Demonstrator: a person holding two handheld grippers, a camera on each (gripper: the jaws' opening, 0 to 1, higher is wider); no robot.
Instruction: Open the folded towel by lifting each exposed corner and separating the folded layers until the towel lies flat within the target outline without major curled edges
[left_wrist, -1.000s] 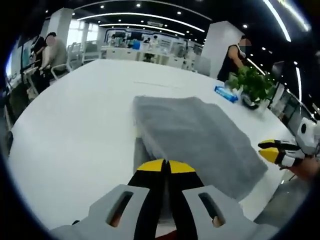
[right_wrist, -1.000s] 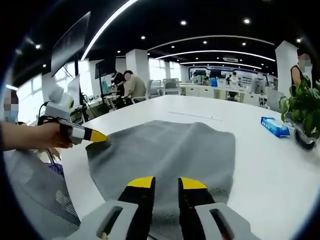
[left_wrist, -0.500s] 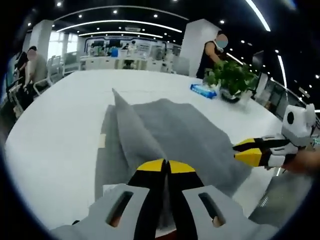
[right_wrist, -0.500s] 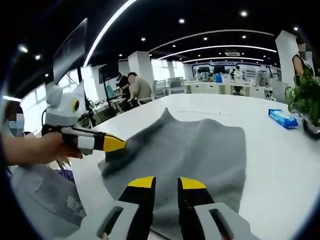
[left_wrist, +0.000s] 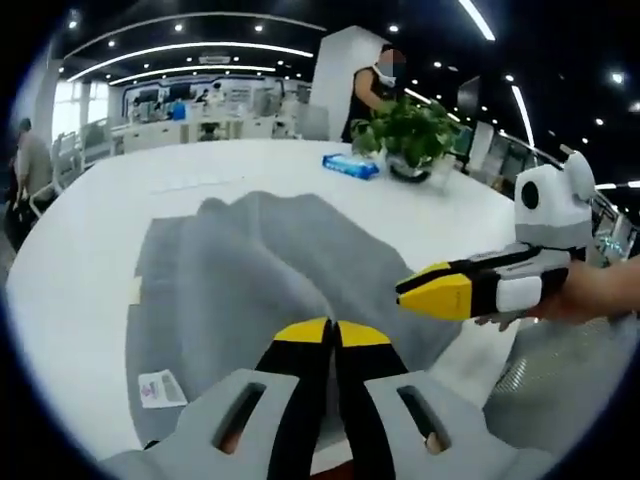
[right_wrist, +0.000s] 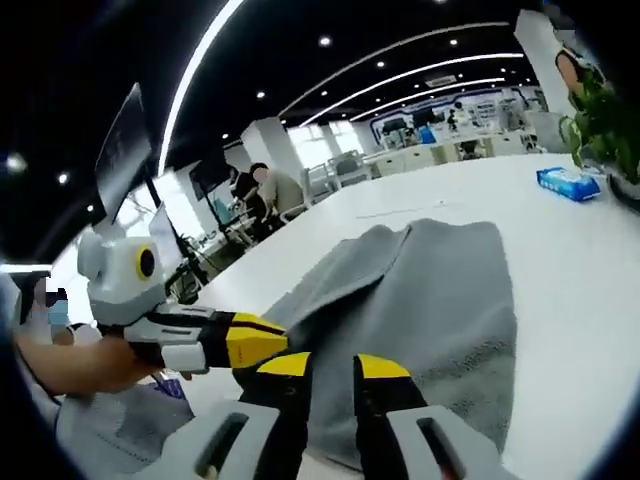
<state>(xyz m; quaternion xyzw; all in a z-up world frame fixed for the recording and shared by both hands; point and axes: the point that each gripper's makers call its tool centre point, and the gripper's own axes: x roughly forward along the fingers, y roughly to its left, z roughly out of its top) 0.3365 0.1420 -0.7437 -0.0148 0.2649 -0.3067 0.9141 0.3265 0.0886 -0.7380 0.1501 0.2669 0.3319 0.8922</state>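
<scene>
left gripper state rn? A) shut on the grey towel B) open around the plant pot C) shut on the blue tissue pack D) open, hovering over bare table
A: in the left gripper view the left gripper has its yellow tips pressed together, with the grey towel rising in a ridge into them.

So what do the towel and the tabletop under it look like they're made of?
The grey towel looks like soft terry or microfibre cloth: matte, nappy, draping in folds, with a sewn label at one corner. The white table looks like smooth laminate or painted board with a faint sheen; which one is unclear.
</scene>
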